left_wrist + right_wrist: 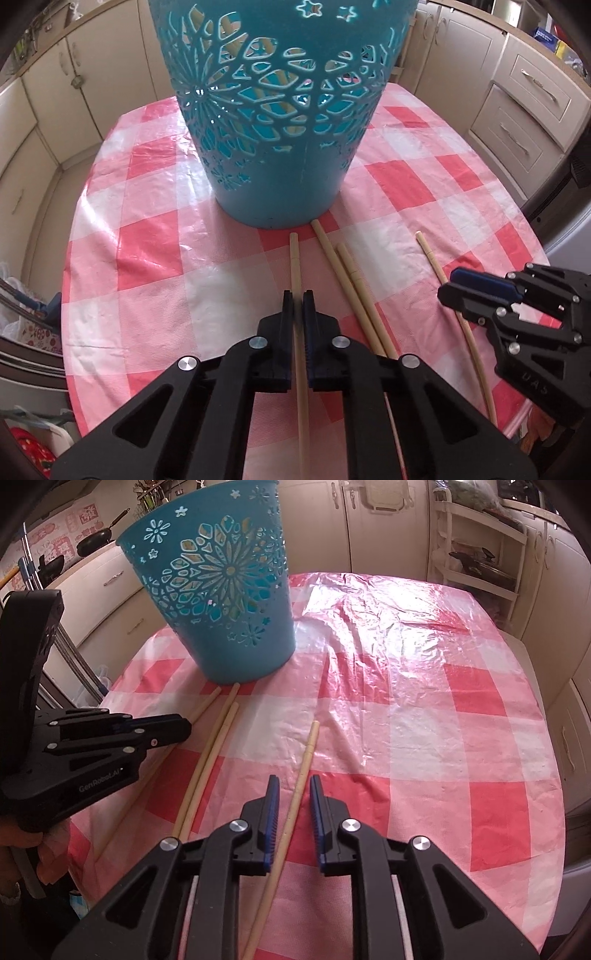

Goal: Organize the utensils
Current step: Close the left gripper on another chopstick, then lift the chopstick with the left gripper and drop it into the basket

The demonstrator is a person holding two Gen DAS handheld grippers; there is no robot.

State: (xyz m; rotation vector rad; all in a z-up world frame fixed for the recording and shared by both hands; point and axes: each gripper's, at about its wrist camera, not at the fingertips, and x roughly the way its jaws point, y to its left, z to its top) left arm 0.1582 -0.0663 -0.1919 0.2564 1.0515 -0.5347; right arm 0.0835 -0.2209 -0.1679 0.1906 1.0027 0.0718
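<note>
A teal cut-out basket (pixel 280 122) stands on the pink checked table (pixel 147 236), with chopsticks showing inside through its holes. Several wooden chopsticks lie in front of it. My left gripper (pixel 298 295) is shut on one chopstick (pixel 295 258) that points at the basket. Two more chopsticks (pixel 351 280) lie side by side just right of it. My right gripper (pixel 294 781) is open and straddles a separate chopstick (pixel 306 753), its pads apart from it. The basket (pixel 218 590) and the left gripper (pixel 184 727) also show in the right wrist view.
Cream cabinets and drawers (pixel 524 107) ring the table. A white rack (pixel 480 554) stands behind the table on the right. Pans (pixel 96 541) sit on a counter at the far left. Bags (pixel 22 317) lie on the floor left of the table.
</note>
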